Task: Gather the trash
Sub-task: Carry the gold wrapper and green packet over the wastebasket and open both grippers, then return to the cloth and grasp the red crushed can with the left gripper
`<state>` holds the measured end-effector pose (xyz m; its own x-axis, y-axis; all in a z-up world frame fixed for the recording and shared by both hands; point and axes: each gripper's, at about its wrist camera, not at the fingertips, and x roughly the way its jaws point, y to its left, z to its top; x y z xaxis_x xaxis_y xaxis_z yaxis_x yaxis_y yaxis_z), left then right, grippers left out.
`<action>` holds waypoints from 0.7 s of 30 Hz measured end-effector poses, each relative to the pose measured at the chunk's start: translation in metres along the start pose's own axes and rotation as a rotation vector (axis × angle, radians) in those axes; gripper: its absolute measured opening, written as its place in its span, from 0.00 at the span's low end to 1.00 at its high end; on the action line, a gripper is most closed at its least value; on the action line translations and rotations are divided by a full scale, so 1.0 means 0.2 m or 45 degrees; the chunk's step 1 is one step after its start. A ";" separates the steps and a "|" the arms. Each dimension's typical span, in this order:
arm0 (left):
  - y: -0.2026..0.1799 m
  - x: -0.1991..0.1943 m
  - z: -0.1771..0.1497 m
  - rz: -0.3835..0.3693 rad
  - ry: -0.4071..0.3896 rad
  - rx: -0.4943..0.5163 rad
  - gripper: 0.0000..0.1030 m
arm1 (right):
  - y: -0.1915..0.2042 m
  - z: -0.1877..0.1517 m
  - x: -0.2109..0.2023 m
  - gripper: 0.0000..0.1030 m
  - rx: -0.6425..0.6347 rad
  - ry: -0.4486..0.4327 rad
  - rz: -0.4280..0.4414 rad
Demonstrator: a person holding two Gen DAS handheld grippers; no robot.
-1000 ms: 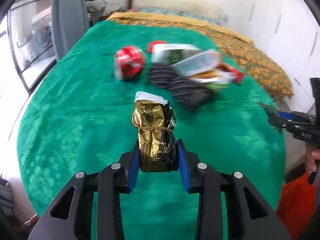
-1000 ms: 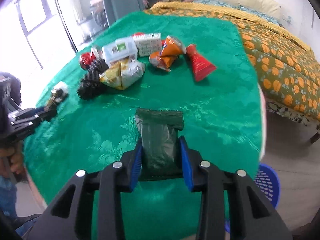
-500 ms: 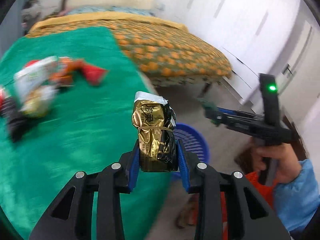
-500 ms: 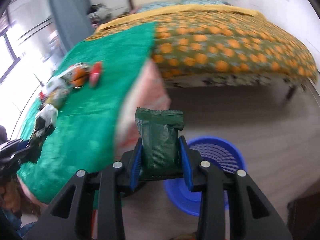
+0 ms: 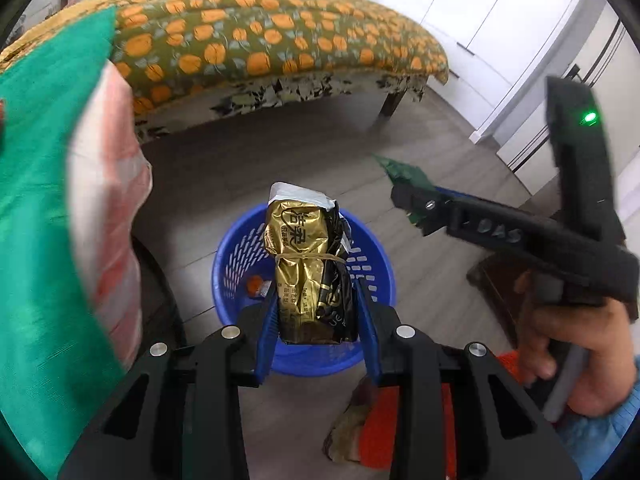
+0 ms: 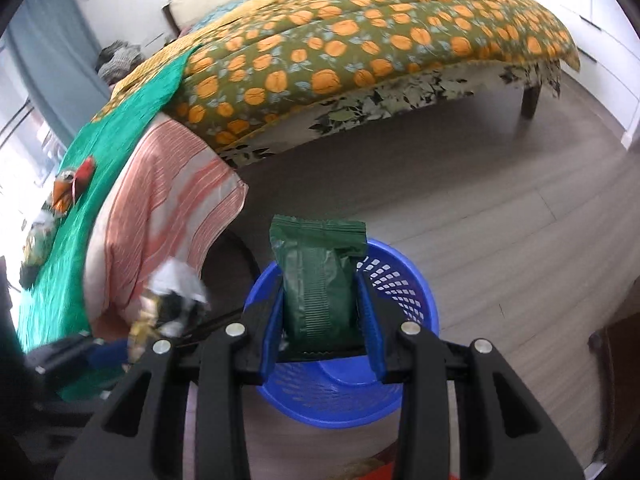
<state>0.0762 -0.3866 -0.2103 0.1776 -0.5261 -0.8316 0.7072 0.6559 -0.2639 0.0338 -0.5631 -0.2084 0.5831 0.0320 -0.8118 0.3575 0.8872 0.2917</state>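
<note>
My left gripper [image 5: 316, 316] is shut on a crumpled gold and black packet [image 5: 306, 264], held above a blue plastic basket [image 5: 236, 248] on the floor. My right gripper [image 6: 320, 312] is shut on a dark green wrapper [image 6: 318, 276], held above the same basket [image 6: 400, 280]. The right gripper with the green wrapper also shows in the left wrist view [image 5: 416, 204], to the right of the basket. The left gripper's gold packet shows blurred in the right wrist view [image 6: 168, 304]. A small orange piece [image 5: 256, 285] lies inside the basket.
The green-covered table [image 6: 120, 136] with more trash [image 6: 68, 188] is to the left, with a pink striped cloth [image 6: 168, 200] hanging at its edge. A bed with an orange-patterned cover [image 6: 360, 52] stands behind. Grey wood floor [image 6: 520, 200] surrounds the basket.
Both grippers have swung from over the table to over the blue basket, each keeping its wrapper. The basket is now directly below both.
</note>
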 end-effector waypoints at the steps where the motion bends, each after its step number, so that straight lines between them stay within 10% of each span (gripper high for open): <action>1: -0.01 0.05 0.01 0.002 0.000 0.001 0.38 | -0.02 0.01 0.01 0.33 0.016 0.001 0.003; 9: -0.03 0.14 0.04 0.021 -0.051 -0.010 0.73 | -0.13 0.02 0.00 0.64 0.136 -0.027 0.022; 21: 0.06 -0.56 -0.15 0.112 -0.308 0.066 0.89 | 0.10 0.01 -0.15 0.81 -0.102 -0.277 -0.150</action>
<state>0.0439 -0.3032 -0.1346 0.3940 -0.5863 -0.7079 0.7148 0.6796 -0.1650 0.0244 -0.5473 -0.1764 0.6873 -0.1656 -0.7073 0.3781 0.9129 0.1537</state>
